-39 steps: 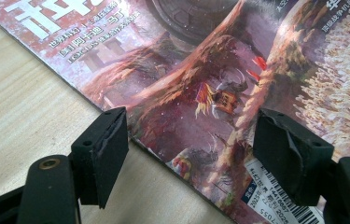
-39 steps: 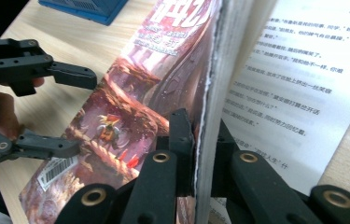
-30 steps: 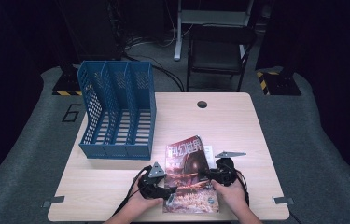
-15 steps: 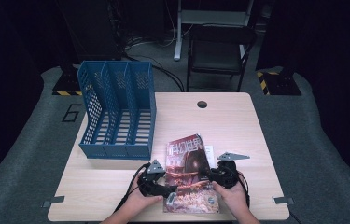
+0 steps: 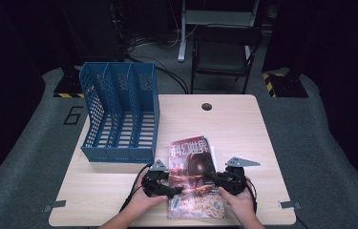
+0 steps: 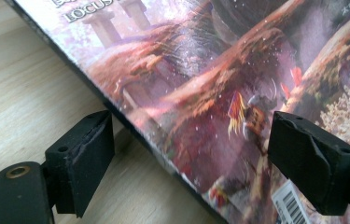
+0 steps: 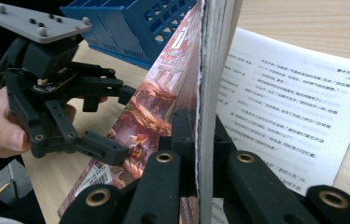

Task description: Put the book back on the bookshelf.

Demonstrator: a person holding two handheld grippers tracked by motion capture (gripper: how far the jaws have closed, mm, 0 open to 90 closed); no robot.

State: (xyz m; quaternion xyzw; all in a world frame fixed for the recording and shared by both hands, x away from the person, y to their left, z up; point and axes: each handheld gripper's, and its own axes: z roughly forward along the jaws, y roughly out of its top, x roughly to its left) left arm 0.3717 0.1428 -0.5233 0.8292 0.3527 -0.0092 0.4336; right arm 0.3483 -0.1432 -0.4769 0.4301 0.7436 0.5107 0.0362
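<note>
My left hand-held gripper (image 5: 179, 190) has just been spreading its jaws, and they now stand apart on either side of the magazine (image 5: 193, 176)'s spine edge, with the pads off the cover. My right hand-held gripper (image 7: 196, 140) is clamped tight on the magazine's open page edge, so I judge that the whole weight now hangs on that one grip.

Compared with a second ago, the magazine sits much as it did at the near middle of the desk (image 5: 243, 129), its cover tilted up off the loose printed sheet (image 7: 294, 107) that lies flat beneath it. With the left side freed, I think I can lift or swing the magazine with the right alone, or re-take the spine lower down.

The blue file rack (image 5: 119, 114) stands to the left and beyond, near the magazine's top corner but apart from it; its slots open upward. The desk is bare to the right and ahead, as far as the cable hole (image 5: 206, 106), so there is room to swing that way. The near edge of the desk is just beneath my hands, which leaves little room to pull back.
</note>
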